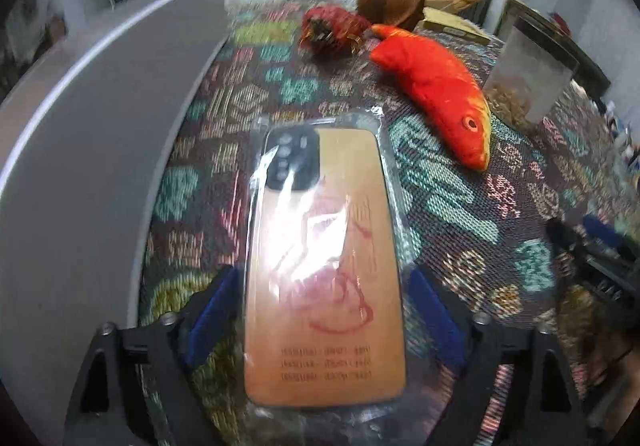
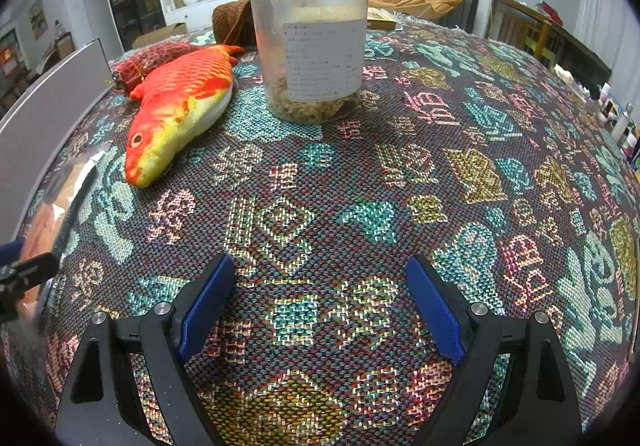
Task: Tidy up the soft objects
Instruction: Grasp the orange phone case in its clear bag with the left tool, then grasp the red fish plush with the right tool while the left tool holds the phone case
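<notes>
**Mei:** Woven cloth (image 2: 320,206) in teal, pink and gold covers the whole counter, with a living room behind: a dark screen on the wall, plants, a tan sofa. What are the left tongs (image 1: 324,310) doing?

**Jun:** They stand wide, one blue pad on each side of a phone case (image 1: 320,246) in a clear plastic sleeve lying flat on the cloth. I judge the pads are just beside its long edges, not pressing; nothing is gripped. The right tongs (image 2: 320,306) are wide too, with only bare cloth between them.

**Mei:** And the other soft things?

**Jun:** An orange plush fish (image 2: 180,102) lies near the middle, head toward us, with a red mesh pouch (image 1: 332,28) beyond its tail. A clear jar (image 2: 310,46) with a black lid stands just beside the fish.

**Mei:** How should the grip go?

**Jun:** Keep the case centred, close slowly on the two long edges, and lift level. The sleeve is slick and loose, so pinching film alone would probably let the case slide out.

**Mei:** Anything unclear?

**Jun:** The left view is smeared, so the printed lines on the case are unreadable, and glare hides part of the red drawing. Its near end is cut off behind the tongs. I can't tell what the brown heap beyond the pouch is.
</notes>
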`<state>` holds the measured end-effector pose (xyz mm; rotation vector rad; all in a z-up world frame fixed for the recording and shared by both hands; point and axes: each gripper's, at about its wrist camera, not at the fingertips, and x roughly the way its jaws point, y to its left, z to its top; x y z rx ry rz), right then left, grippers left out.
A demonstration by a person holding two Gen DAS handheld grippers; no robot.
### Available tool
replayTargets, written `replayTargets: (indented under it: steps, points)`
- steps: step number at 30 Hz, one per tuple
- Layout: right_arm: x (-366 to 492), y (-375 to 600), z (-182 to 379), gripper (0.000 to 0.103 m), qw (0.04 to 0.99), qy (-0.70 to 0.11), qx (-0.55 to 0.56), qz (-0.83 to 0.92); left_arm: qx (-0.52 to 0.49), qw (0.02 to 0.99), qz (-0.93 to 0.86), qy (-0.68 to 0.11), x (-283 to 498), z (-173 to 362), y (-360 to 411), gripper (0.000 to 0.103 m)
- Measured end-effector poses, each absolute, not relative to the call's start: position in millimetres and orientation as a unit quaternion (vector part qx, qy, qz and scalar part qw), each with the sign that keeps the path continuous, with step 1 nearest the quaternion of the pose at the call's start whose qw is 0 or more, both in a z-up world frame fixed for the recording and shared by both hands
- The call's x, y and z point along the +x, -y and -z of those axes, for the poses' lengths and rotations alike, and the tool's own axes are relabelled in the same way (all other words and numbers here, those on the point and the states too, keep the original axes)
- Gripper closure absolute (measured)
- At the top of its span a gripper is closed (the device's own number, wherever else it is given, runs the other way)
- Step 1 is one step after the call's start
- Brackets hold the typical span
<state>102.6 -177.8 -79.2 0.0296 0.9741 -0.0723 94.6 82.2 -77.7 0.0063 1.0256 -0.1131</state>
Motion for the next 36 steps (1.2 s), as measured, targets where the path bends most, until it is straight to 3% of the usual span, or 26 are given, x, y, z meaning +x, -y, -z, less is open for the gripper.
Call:
replayTargets:
  steps: [4,11,17,25,26,27,28,36]
  points:
    - [103,178,79,0.013,0.883,-0.468,0.014,0.035,0.02,0.877,0.052,-0.478,96,84,-79,0.0]
    - [100,174,75,0.014,0.886,-0.461,0.01,0.048,0.021,0.887,0.047,-0.458,94,87,-79,0.0]
    - [128,113,13,0.014,0.935,-0.352,-0.029,-0.043,0.019,0.888,0.047,-0.458,94,87,-79,0.0]
    - [238,60,87,0.016,0.858,-0.504,-0.08,-0.05,0.018,0.888,0.048,-0.458,93,86,-80,0.0]
    - [235,66,86,0.02,0.871,-0.485,-0.054,-0.054,0.018,0.888,0.048,-0.457,93,86,-80,0.0]
    - [233,70,87,0.043,0.872,-0.485,-0.052,-0.043,0.017,0.888,0.048,-0.457,93,86,-80,0.0]
    - [229,73,84,0.073,0.877,-0.475,-0.058,-0.035,0.017,0.888,0.048,-0.457,94,86,-80,0.0]
    - [151,107,45,0.076,0.882,-0.462,0.014,-0.093,0.017,0.888,0.048,-0.457,94,86,-80,0.0]
